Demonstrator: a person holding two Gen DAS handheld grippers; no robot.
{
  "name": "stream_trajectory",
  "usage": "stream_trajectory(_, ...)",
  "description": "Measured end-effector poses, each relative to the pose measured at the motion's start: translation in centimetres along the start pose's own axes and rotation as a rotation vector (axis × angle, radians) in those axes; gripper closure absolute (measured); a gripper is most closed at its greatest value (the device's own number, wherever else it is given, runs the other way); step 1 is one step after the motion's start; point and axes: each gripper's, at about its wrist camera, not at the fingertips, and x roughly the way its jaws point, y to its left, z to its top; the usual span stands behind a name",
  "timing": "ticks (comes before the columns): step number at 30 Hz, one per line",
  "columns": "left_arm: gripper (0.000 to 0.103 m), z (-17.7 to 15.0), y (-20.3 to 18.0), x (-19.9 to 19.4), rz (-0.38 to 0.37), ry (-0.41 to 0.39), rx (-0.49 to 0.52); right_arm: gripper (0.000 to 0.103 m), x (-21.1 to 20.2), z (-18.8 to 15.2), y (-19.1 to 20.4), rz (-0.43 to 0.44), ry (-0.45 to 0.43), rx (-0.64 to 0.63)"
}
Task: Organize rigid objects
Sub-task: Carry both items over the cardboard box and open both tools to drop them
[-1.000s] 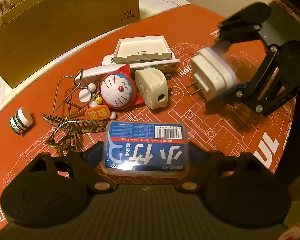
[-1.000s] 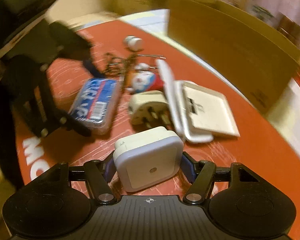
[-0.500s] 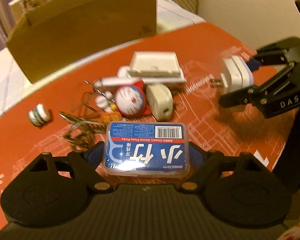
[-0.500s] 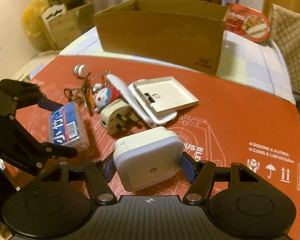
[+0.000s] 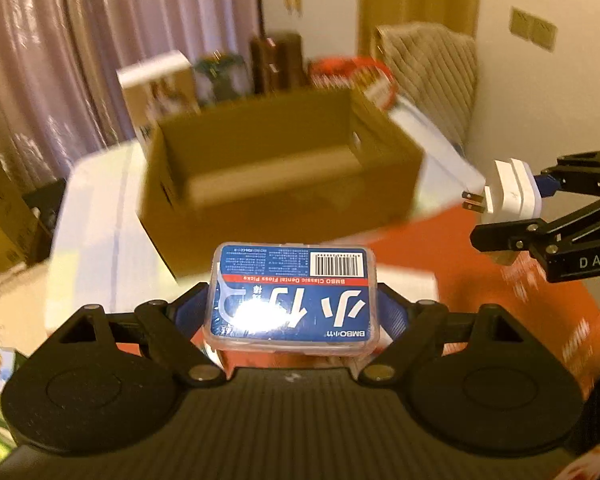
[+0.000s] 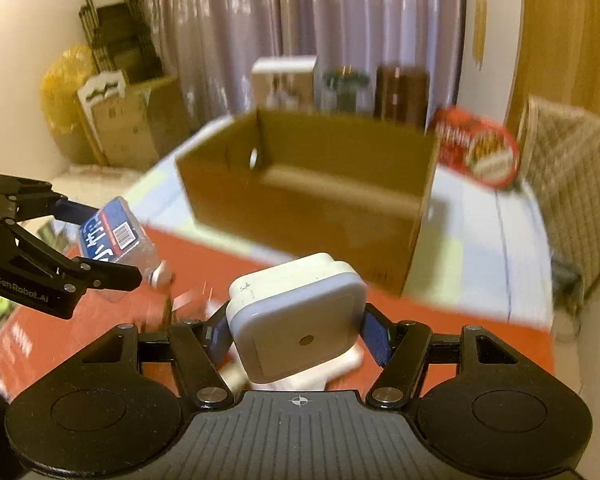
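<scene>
From the left wrist, the left claw (image 5: pixel 294 300) is clamped on a dental floss pick box (image 5: pixel 294 294), a clear flat plastic case with rounded corners, a blue label, big white characters, a red stripe and a barcode, held flat between the blue pads. Beyond it sits an open brown cardboard box (image 5: pixel 284 184), blurred, on the red desk (image 5: pixel 540 320). Off to its right the right claw (image 5: pixel 512 212) grips a white plug adapter (image 5: pixel 510 194), two flat prongs pointing left. From the right wrist, that adapter (image 6: pixel 296 320) is a rounded white square with a small dot on its face, pinched on both sides; the cardboard box lies just ahead, the floss box up at the left.
</scene>
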Motion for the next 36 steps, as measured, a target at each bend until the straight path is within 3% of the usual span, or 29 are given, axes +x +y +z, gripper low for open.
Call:
stream_trajectory(7, 0.020, 7.0, 3.2, 2.9, 0.047, -0.065, -0.029, 0.041, 3.5, 8.2, -2.5, -0.058, -0.067, 0.040)
stream_trajectory(13, 0.020, 9.8, 5.0, 7.9, 0.057, -0.060, -0.046, 0.041, 8.7, 12.0, -5.8, -0.102, -0.062, 0.112)
stream_trajectory(25, 0.020, 9.0, 6.0, 14.9, 0.041, 0.007, -0.070, 0.041, 15.9, 10.4, -7.9, -0.117, 0.049, 0.123)
stream_trajectory(36, 0.019, 8.6, 5.8, 16.8, 0.034, 0.025, -0.073, 0.041, 17.5, 9.7, -8.2, -0.109, 0.056, 0.119)
